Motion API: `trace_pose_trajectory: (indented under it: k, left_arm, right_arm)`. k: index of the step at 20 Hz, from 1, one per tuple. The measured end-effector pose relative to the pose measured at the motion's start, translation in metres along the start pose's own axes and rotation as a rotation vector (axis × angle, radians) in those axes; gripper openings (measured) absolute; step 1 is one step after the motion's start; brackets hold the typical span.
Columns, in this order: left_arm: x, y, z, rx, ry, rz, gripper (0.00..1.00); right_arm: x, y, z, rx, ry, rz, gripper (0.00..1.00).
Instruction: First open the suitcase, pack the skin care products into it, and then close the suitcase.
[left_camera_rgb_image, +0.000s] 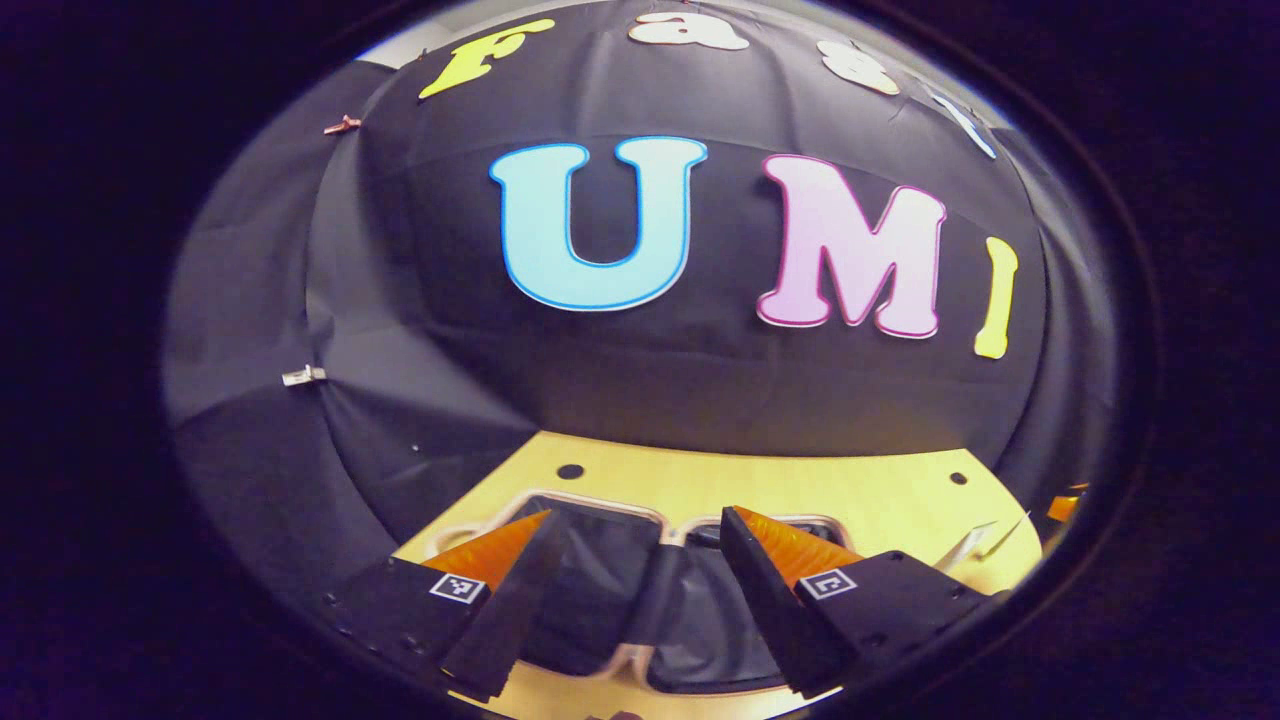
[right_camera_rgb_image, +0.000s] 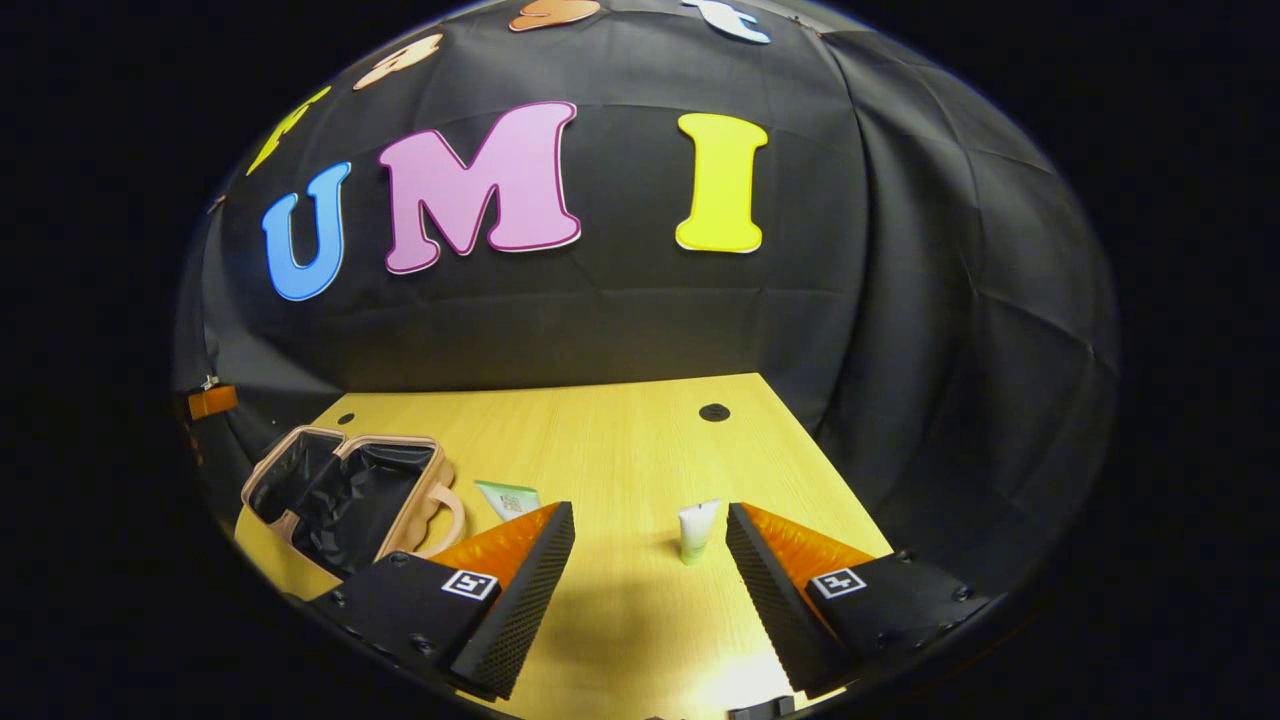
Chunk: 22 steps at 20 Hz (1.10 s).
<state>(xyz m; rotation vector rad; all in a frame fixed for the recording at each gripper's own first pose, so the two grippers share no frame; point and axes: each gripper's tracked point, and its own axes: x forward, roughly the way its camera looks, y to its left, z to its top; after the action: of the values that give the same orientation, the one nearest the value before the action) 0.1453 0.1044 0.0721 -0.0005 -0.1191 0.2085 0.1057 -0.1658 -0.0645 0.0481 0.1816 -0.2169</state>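
Pink-rimmed suitcase (right_camera_rgb_image: 345, 490) lay open on table (right_camera_rgb_image: 620, 440), black lining showing. L gripper (left_camera_rgb_image: 640, 545) above it, wide, empty. R gripper (right_camera_rgb_image: 650, 545) wide, near upright tube (right_camera_rgb_image: 697, 531); second tube (right_camera_rgb_image: 507, 497) beside case.

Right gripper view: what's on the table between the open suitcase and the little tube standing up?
In the right gripper view, a flat tube lies on the table between the suitcase and the standing tube, with the right gripper's near finger overlapping it.
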Motion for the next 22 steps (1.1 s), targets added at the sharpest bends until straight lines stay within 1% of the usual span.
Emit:
trace_pose_trajectory:
  k: [1,5,7,8,11,13,14,15,16,18,20,21,22]
  left_arm:
    - [-0.004,-0.029,-0.014,-0.006,0.012,-0.025,0.98]
    - [-0.013,-0.138,-0.059,0.031,0.039,-0.144,0.99]
    - [-0.016,-0.191,-0.083,0.009,0.057,-0.220,0.98]
    - [-0.020,-0.217,-0.094,-0.010,0.082,-0.269,0.98]
    - [-0.019,-0.272,-0.137,-0.017,0.154,-0.381,0.97]
    - [-0.006,-0.300,-0.162,0.025,0.187,-0.428,0.96]
    - [0.003,-0.311,-0.175,0.044,0.209,-0.444,0.92]
    - [0.015,-0.322,-0.190,0.056,0.233,-0.454,0.96]
    - [0.027,-0.329,-0.203,0.064,0.255,-0.454,0.96]
    - [0.051,-0.338,-0.214,0.062,0.259,-0.433,0.97]
    - [0.071,-0.348,-0.220,0.060,0.270,-0.419,0.96]
    - [0.079,-0.350,-0.226,0.065,0.288,-0.410,0.92]
    - [0.086,-0.351,-0.232,0.075,0.306,-0.393,0.95]
  right_arm:
    - [0.001,-0.005,-0.002,0.003,0.002,0.005,0.97]
    - [0.003,-0.030,-0.009,-0.014,0.010,0.011,0.97]
    - [0.007,-0.042,-0.020,-0.002,0.033,0.009,0.97]
    - [0.008,-0.048,-0.027,0.007,0.049,0.007,0.97]
    - [0.016,-0.065,-0.037,0.021,0.062,-0.008,0.97]
    - [0.025,-0.070,-0.048,0.032,0.077,-0.011,0.97]
    - [0.031,-0.071,-0.055,0.040,0.092,-0.011,0.98]
    - [0.036,-0.070,-0.064,0.048,0.106,-0.009,0.97]
    - [0.039,-0.070,-0.073,0.057,0.125,-0.009,0.97]
    - [0.053,-0.067,-0.092,0.065,0.167,-0.003,0.97]
    - [0.066,-0.065,-0.098,0.064,0.172,-0.005,0.98]
    - [0.073,-0.064,-0.101,0.067,0.173,-0.002,0.98]
    - [0.081,-0.062,-0.103,0.071,0.178,0.002,0.98]
